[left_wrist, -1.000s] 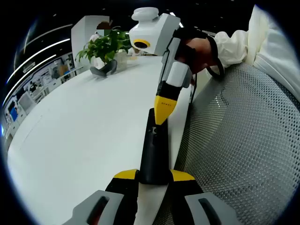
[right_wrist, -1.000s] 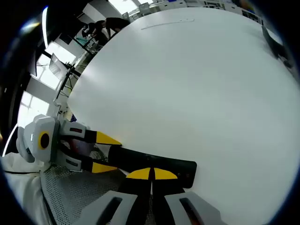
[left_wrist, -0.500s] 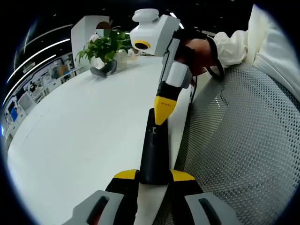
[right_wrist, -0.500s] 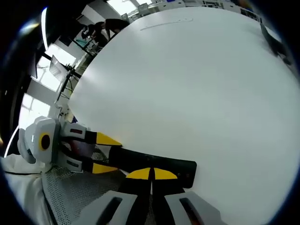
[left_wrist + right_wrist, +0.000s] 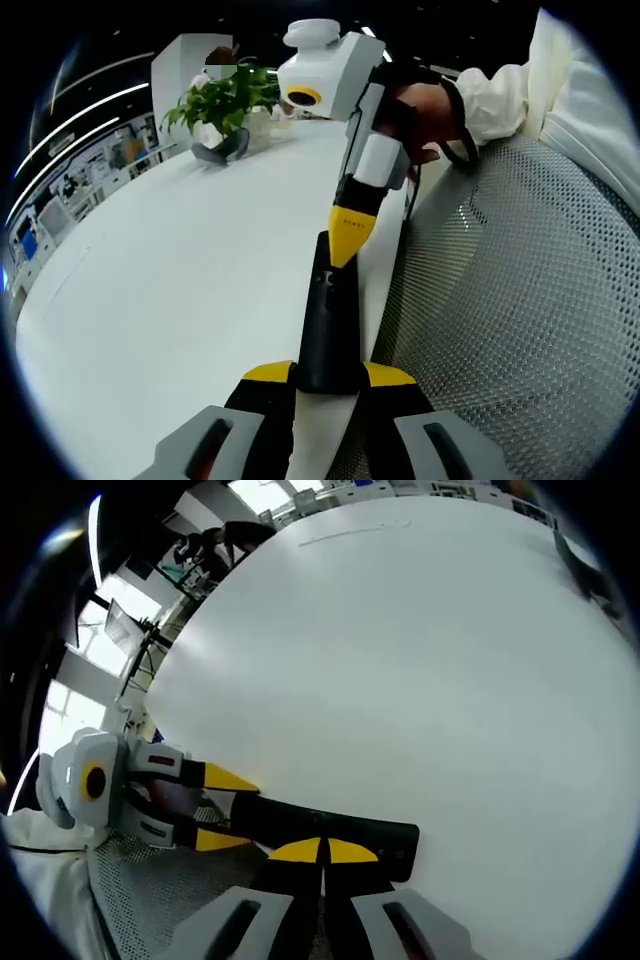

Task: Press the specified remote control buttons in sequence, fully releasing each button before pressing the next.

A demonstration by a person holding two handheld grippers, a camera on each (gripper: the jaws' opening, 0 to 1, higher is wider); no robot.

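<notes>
Holding the black remote (image 5: 327,330) by its near end, the left gripper (image 5: 328,378) pinches it between two yellow tips and keeps it steady; the remote lies long and thin along the right edge of the white table (image 5: 180,290), pointing away toward the far side; next to that edge is a grey mesh surface (image 5: 500,300). Far off on the left stands a green plant (image 5: 225,100) with a small grey thing (image 5: 222,150) beside it.

Moving right, the right gripper (image 5: 346,238) comes down from a person's hand (image 5: 425,105); its yellow tips are pressed together into one point, and that point sits on the far part of the remote, where buttons would be; in the right gripper view the same closed tips (image 5: 322,851) rest on top of the remote (image 5: 320,830), with the left gripper (image 5: 225,805) at the other end.

So this looks like a button press under way; the buttons are too small to pick out. The next move, I think, is to lift the point clear off before going to the next button, while the left one keeps hold.

Some tiny dark writing is on the right gripper's yellow tip, but it is too small to read.
</notes>
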